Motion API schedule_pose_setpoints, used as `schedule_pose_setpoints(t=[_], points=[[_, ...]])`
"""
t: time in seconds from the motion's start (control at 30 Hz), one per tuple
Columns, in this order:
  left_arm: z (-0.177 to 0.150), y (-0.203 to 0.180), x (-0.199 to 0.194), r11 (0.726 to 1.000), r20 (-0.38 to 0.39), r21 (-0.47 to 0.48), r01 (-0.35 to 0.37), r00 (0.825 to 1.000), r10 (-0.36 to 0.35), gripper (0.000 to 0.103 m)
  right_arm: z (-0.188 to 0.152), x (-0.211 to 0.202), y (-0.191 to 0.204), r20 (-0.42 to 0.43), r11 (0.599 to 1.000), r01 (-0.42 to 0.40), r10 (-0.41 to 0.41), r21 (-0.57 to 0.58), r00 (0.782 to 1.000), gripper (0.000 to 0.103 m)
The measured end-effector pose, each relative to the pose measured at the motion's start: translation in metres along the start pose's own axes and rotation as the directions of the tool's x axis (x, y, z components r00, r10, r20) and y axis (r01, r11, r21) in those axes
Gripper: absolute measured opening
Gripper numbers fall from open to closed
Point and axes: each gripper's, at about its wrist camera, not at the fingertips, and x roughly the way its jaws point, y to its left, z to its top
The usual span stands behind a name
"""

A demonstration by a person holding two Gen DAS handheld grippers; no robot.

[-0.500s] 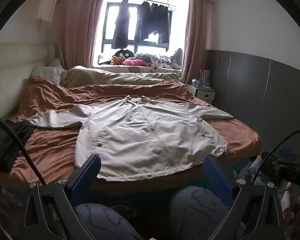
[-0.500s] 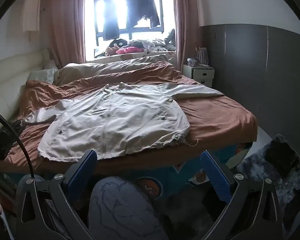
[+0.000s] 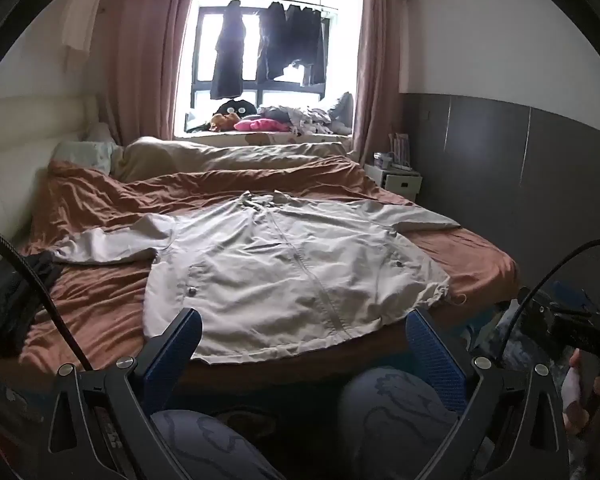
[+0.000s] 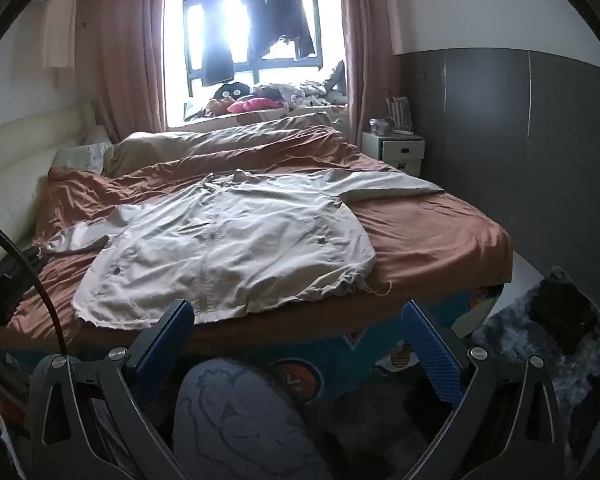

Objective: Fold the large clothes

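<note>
Nothing moved; jacket (image 3: 284,272) flat, left cuff (image 3: 60,254) blurred; both grippers (image 3: 304,344) (image 4: 296,334) spread, empty.

Matt, creased cloth jacket (image 3: 284,264) on rumpled brown cloth bedspread (image 3: 100,208)

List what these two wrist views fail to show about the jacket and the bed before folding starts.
- Jacket back side: both views, it lies face up on the bed.
- Its left cuff: left wrist view, it ends against dark clothing, so the end is unclear.
- Hem middle: right wrist view, cut by a finger of the right gripper.
- Windowsill pile: both views, too small and backlit.
</note>
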Motion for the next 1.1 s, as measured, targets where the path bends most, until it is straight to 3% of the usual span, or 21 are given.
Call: schedule_pose_setpoints(t=[0.4, 1.1], points=[[0.002, -0.012, -0.003, 1.0, 0.004, 0.007, -0.016, 1.0, 0.016, 0.103, 0.0, -0.003, -0.004, 0.003, 1.0, 0.002, -0.002, 0.017, 1.0, 0.103], [-0.003, 0.003, -0.014, 1.0, 0.006, -0.024, -0.007, 1.0, 0.008, 0.103, -0.001, -0.004, -0.004, 0.021, 1.0, -0.001, 0.001, 0.003, 1.0, 0.103]])
